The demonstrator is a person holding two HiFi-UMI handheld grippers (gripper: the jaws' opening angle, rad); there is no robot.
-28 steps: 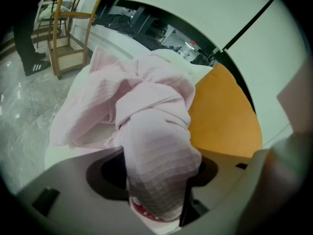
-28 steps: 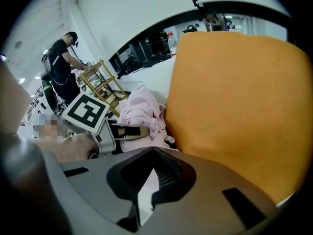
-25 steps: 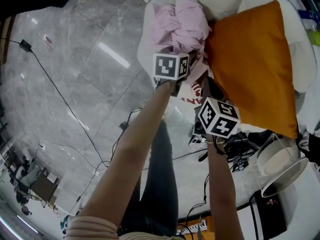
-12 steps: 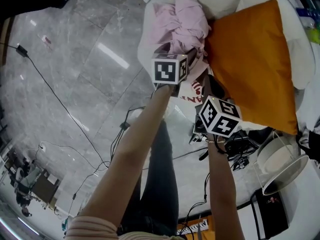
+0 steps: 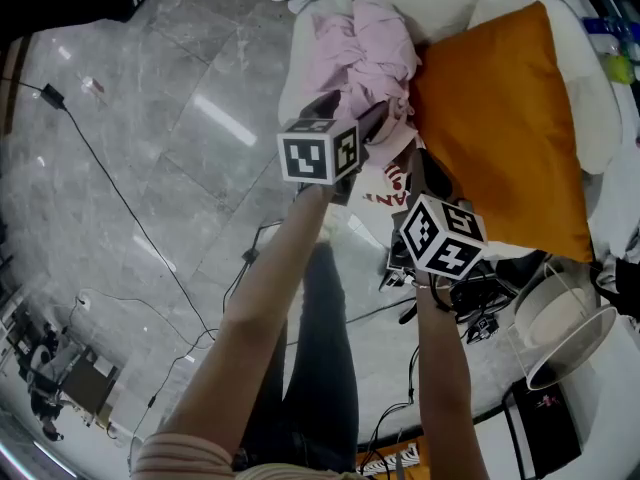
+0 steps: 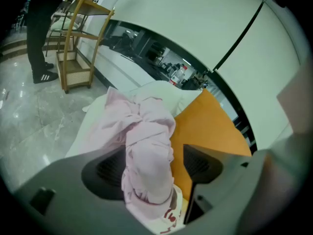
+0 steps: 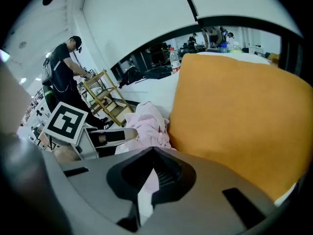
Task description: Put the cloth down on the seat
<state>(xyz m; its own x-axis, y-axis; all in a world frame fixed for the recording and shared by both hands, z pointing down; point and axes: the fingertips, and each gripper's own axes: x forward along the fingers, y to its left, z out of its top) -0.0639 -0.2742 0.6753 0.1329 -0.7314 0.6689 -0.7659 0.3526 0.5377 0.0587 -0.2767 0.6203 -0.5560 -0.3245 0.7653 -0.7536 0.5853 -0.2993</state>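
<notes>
– On the white seat point(image 5: 296, 68), locate the pink cloth point(image 5: 360, 43). Report position.
– Found bunched in a heap on the seat, touching the orange cushion point(image 5: 500, 118) to its right in the head view. Resting on the seat, except for a white printed edge point(image 5: 390, 181) trailing off the heap toward both grippers.
– Check the left gripper point(image 6: 154, 155).
– Spread wide at the jaws, which have just been opening. Note the cloth in the gap between them, nearer the left pad and pressed by neither. In the head view, place the fingertips at the near side of the heap, just beside it.
– Check the right gripper point(image 7: 150, 155).
– Closed. Pinching a thin pale strip of fabric between the pads, matching the white printed edge. Positioned against the cushion's near left border, short of the heap.
– State the relation between the two.
– Left gripper farther forward, at the heap. Right gripper behind it and lower in the head view, apart from the heap, joined to it only through the trailing edge.
</notes>
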